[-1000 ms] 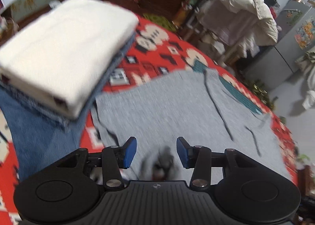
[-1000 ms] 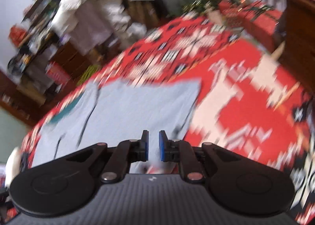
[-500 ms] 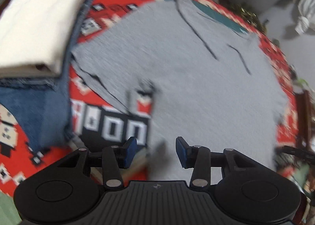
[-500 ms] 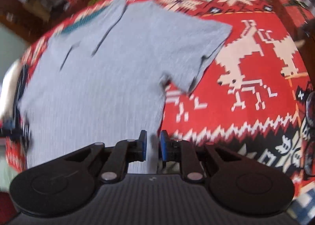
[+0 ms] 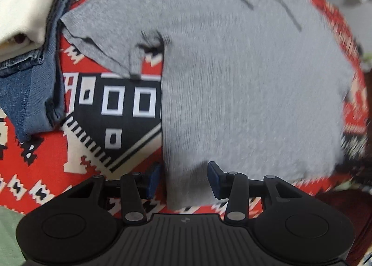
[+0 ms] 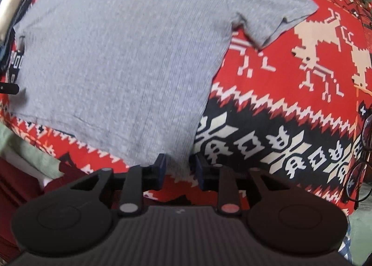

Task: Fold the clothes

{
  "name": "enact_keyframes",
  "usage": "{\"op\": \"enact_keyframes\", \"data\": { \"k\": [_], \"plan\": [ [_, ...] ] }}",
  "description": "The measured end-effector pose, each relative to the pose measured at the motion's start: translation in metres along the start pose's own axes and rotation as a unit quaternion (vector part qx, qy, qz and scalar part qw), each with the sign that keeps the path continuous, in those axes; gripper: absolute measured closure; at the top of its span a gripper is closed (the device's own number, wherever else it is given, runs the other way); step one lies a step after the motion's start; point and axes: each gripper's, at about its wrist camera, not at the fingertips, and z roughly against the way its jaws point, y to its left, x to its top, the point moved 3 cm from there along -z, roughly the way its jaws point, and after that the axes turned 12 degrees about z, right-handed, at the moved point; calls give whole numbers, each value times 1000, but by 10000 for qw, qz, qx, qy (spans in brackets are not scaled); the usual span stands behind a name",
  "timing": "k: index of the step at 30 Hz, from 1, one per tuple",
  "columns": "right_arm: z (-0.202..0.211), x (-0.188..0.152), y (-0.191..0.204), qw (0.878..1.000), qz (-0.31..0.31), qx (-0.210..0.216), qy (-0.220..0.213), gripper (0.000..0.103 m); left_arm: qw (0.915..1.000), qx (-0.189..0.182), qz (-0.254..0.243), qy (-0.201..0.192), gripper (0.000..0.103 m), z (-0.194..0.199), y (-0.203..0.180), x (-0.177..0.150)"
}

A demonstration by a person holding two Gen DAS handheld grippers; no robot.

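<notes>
Both grippers have dropped to the shirt's [image 5: 244, 84] hem: left gripper [image 5: 183, 178] spread wide, right gripper [image 6: 179, 170] newly parted, each straddling a corner, ready to pinch.

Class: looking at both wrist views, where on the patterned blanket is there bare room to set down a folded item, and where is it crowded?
Free: the blanket right of the grey shirt, up to the eyeglasses; a smaller patch between shirt and jeans. Crowded: the stack with the cream towel.
</notes>
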Motion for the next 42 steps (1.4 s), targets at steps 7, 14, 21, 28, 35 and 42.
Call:
{"op": "enact_keyframes", "data": {
  "k": [7, 14, 21, 28, 35, 42],
  "plan": [
    [-3, -8, -1, 9999, 132, -94, 1, 97, 9985, 425, -347, -8, 95, -2, -1, -7],
    [3, -21, -7, 9985, 331, -261, 345, 100, 9951, 528, -811, 201, 99, 8, 6, -24],
    [3, -32, -26, 9994, 13, -163, 321, 99, 9955, 556, -707, 310, 90, 2, 11, -24],
    [14, -39, -32, 9998, -95, -21, 193, 87, 9990, 10, -436, 99, 61, 34, 21, -20],
    [66, -23, -39, 9953, -299, 403, -826, 85, 9976, -409, 115, -552, 47, 77, 38, 12],
    [86, 29, -15, 9719, -573, 493, -2230, 85, 9833, -293, 929, -1536, 64, 92, 61, 51]
  ]
}}
